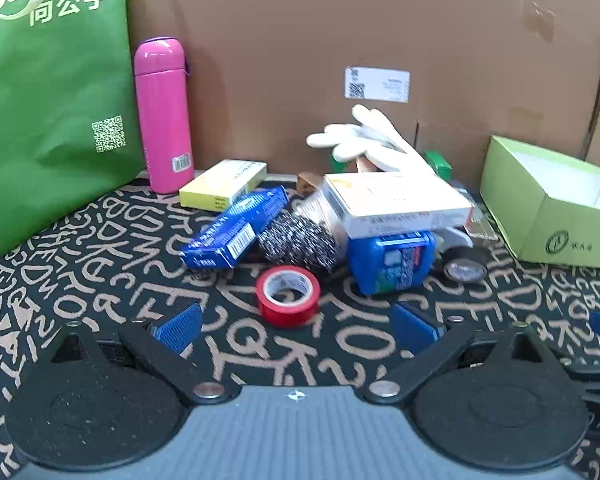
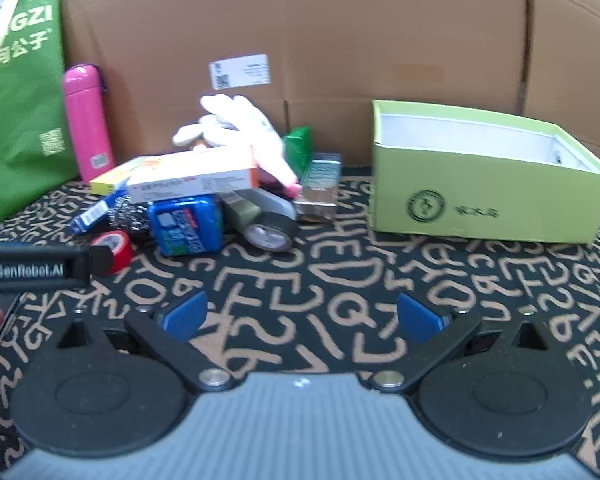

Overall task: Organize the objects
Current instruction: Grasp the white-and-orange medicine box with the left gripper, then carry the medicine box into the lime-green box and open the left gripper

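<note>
Nearest you: both tools are spread wide w/ nothing between the pads. Left tool (image 1: 298, 326) hangs over the patterned surface (image 1: 100, 280) just short of the red tape roll (image 1: 288, 295); right tool (image 2: 300, 316) hangs over bare cloth, lined up btwn the pile and the green box (image 2: 488, 196). Prob. that's so either hand can start a pick w/o reopening.

Next out, the pile. Red tape sits alone at the front edge, lying flat, so it looks like the easiest first grab. Behind it the steel scrubber (image 1: 298, 240) and the blue tub (image 1: 392, 262) sit side by side; a white carton (image 1: 396, 204) rests on top of the tub, tilted, so pulling the tub first would likely tip it. A black tape roll (image 2: 269, 232) stands on edge beside the tub. A blue carton (image 1: 236, 228) leans at the left; a white glove (image 1: 364, 136) lies draped over the back.

Farthest: the green box is open-topped, right of the pile, well apart from it, prob. the drop spot. A pink flask (image 1: 165, 116) stands upright by the cardboard wall (image 1: 340, 32).
</note>
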`<state>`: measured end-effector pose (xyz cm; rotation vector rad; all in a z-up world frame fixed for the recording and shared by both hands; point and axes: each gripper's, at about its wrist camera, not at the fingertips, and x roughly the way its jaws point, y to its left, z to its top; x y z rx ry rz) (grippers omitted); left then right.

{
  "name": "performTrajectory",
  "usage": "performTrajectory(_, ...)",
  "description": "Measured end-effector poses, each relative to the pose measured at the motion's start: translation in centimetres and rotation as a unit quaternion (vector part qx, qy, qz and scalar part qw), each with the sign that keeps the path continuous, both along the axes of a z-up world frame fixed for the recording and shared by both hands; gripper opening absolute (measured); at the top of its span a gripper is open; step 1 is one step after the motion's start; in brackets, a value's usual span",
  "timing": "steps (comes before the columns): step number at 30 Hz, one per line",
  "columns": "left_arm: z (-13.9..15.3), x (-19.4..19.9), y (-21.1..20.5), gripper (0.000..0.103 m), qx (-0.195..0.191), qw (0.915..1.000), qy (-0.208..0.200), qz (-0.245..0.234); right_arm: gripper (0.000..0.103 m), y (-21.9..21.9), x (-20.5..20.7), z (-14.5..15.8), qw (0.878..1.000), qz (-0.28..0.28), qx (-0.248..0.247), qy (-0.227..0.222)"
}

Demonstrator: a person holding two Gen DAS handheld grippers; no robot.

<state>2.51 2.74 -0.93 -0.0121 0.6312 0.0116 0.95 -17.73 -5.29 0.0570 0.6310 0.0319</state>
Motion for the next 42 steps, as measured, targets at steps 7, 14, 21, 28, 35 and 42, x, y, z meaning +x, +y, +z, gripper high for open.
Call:
performTrajectory(7,1.1,1.9,1.3,0.103,-0.006,0.9998,0.004,-0.018,0.103,0.0,-0.5,0.3,0.986,0.094,0.032,-0.131)
performTrajectory(14,2.5,6.2,1.5,0.103,-0.042,0.9975,0.003,-0.058,0.103,1.3,6.5,1.1,0.977,0.171,-0.019,-0.126)
performTrajectory(21,1.4,10.4,0.8,0.078,-0.101,0.9872,0.036,-0.118,0.088,2.8,11.9,-0.6,0.968,0.236,-0.008,-0.089)
performTrajectory(28,1.5,7.0,-0.2,0.062,-0.122,0.9766,0.051,-0.17,0.065,1.4,7.5,-0.5,0.972,0.215,-0.001,-0.092)
performTrajectory(35,-0.1,1.8,-1.3,0.068,-0.064,0.9732,0.078,-0.206,0.072,-0.5,0.7,-1.8,0.97,0.235,0.003,-0.058)
performTrajectory(42,-0.6,2.4,-1.1,0.074,-0.037,0.9776,0.081,-0.191,0.096,-0.5,1.5,-2.9,0.968,0.252,0.011,-0.015)
